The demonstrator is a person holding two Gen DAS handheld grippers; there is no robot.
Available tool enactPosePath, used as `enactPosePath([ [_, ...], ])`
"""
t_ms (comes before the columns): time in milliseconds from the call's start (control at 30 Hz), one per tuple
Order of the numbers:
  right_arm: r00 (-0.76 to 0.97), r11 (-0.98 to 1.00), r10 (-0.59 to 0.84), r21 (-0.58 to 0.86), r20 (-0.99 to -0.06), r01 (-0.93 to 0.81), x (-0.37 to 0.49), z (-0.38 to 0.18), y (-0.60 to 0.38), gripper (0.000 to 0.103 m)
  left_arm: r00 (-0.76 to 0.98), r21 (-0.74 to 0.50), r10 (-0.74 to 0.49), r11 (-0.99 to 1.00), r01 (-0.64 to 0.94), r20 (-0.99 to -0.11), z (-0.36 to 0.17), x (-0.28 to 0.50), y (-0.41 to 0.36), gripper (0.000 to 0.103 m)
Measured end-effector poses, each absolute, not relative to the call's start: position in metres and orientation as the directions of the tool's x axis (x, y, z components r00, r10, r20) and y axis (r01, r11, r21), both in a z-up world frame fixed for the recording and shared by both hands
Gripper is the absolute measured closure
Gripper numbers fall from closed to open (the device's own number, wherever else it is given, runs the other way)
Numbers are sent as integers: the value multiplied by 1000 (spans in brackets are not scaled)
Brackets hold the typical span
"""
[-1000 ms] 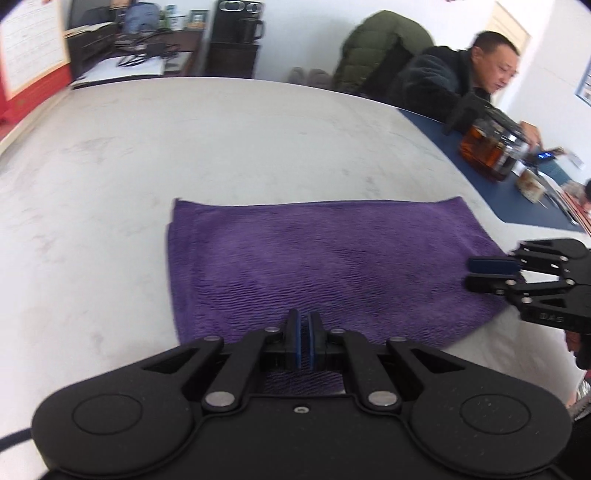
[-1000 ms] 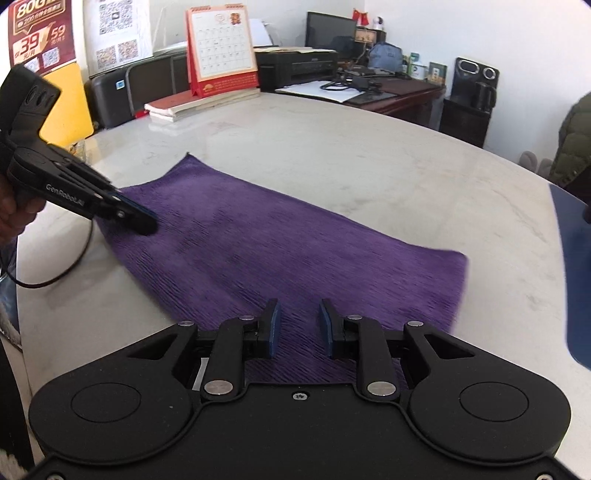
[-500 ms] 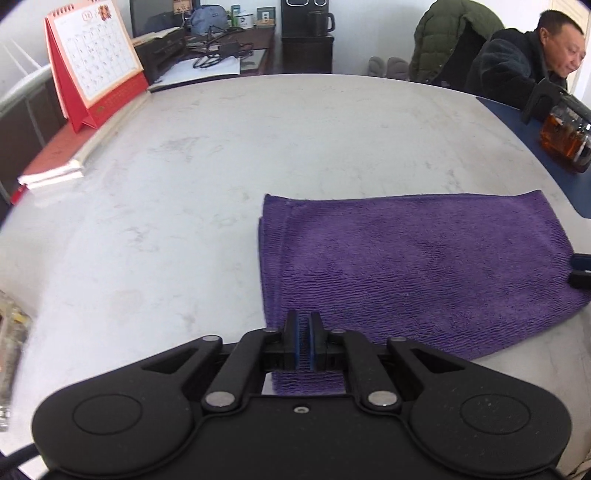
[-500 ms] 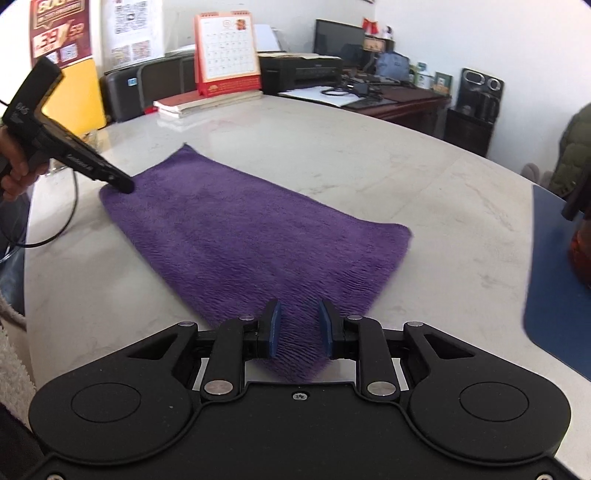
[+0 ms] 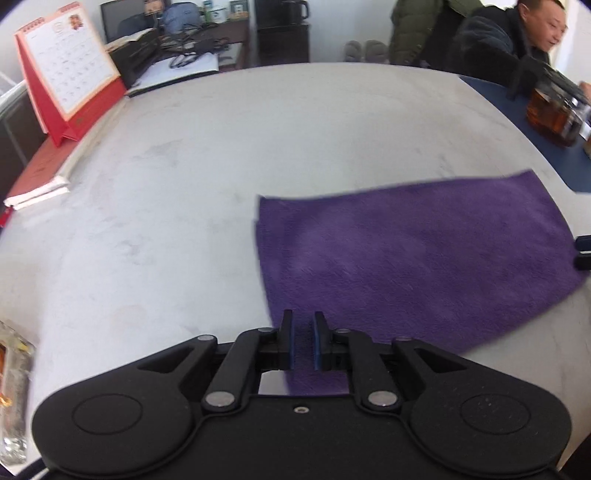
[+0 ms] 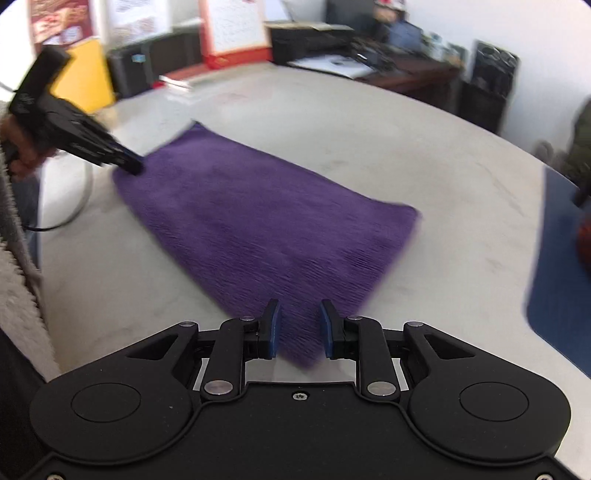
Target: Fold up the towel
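A purple towel [image 5: 424,258] lies flat and folded over on the white table [image 5: 221,166]. My left gripper [image 5: 302,325] stands over the towel's near left corner; its jaws are opening and a narrow gap shows between the blue pads, with purple cloth seen in it. The right wrist view shows that left gripper [image 6: 129,166] at the towel's [image 6: 266,221] far corner. My right gripper [image 6: 298,314] is open, and the towel's near corner lies between its fingers without being pinched. Its fingertips [image 5: 583,251] peek in at the right edge of the left wrist view.
A red desk calendar [image 5: 70,74] and stacked books [image 5: 37,184] stand at the table's left. A blue mat [image 5: 535,125] with a glass teapot of amber tea [image 5: 554,114] lies at the right, where a person [image 5: 517,33] sits. A packet [image 5: 14,387] lies near left.
The left gripper's pads, pressed together before, now stand slightly apart, and it has lifted a little. The right gripper has shifted sideways along the towel's edge, its jaws unchanged.
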State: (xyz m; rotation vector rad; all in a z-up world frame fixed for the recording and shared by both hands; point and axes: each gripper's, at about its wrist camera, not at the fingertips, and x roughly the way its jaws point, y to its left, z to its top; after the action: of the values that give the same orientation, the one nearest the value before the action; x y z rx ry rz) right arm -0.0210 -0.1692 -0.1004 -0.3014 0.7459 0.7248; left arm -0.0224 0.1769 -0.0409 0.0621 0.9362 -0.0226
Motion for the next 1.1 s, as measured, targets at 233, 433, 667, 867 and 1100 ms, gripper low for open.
enactPosePath([
  [233,486,673,565,31,-667,-739,27,-75,-99,80,582,-15,-137,978,210,-802,-50,34,145,93],
  [433,395,594,621,77,-677,-801,54,-86,-36,80,563,-61,-129,988,139,-816,-68,63,166,92],
  [667,457,707,555,105,-696,-699,74,-92,-76,80,523,-68,-92,996,65,-847,-61,71,173,92],
  [867,524,803,467,93,-712,-589,72,-94,-107,81,501,-34,-39,999,19,-865,-57,72,173,92],
  [1100,588,867,347,11,-731,-497,62,-93,-118,79,481,38,46,999,-27,-875,-49,62,175,88],
])
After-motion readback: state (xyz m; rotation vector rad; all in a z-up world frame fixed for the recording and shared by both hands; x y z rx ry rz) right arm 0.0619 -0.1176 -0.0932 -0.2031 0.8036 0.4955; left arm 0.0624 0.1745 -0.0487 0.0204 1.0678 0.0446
